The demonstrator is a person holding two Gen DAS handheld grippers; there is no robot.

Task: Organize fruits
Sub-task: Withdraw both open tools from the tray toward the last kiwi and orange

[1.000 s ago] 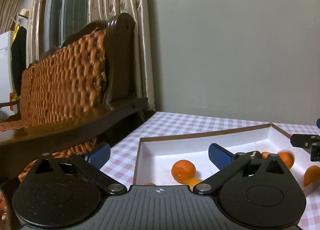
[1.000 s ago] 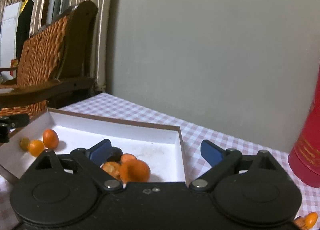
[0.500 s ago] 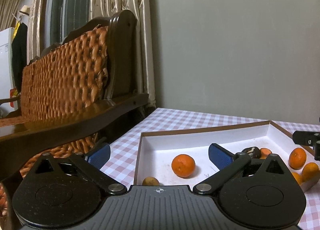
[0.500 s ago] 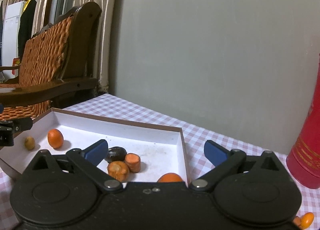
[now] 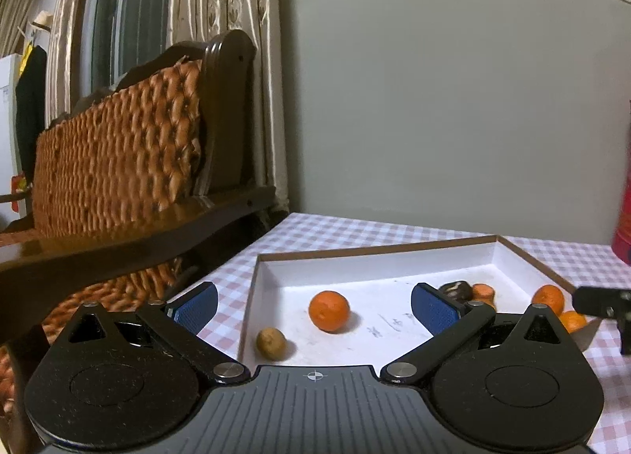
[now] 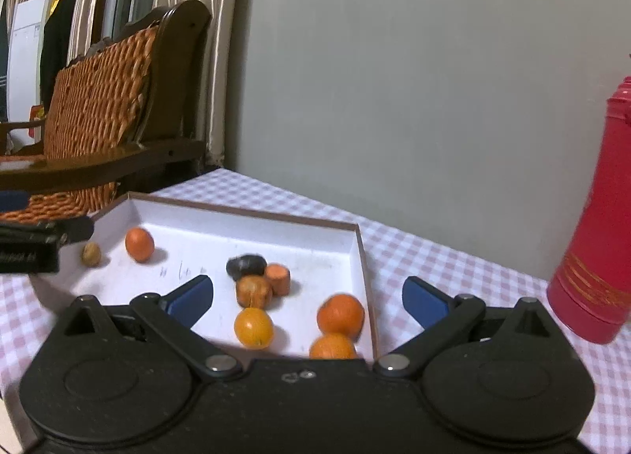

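Note:
A shallow white box with a brown rim (image 5: 378, 253) (image 6: 244, 213) lies on the checked tablecloth. It holds several small fruits: an orange (image 5: 329, 311) (image 6: 139, 243), a small brownish fruit (image 5: 271, 342) (image 6: 91, 254), a dark fruit (image 6: 245, 266), a cut orange piece (image 6: 278, 278) and more oranges (image 6: 341, 315) near the right wall. My left gripper (image 5: 313, 304) is open and empty at the box's left corner. My right gripper (image 6: 307, 296) is open and empty over the box's near right part.
A wicker chair with a dark wooden frame (image 5: 130, 162) (image 6: 118, 99) stands left of the table. A red cylinder (image 6: 595, 225) stands on the cloth at the right. A grey wall and curtains are behind.
Both grippers have drawn back and up from the box. The fruits inside have rolled and now lie spread over the box floor.

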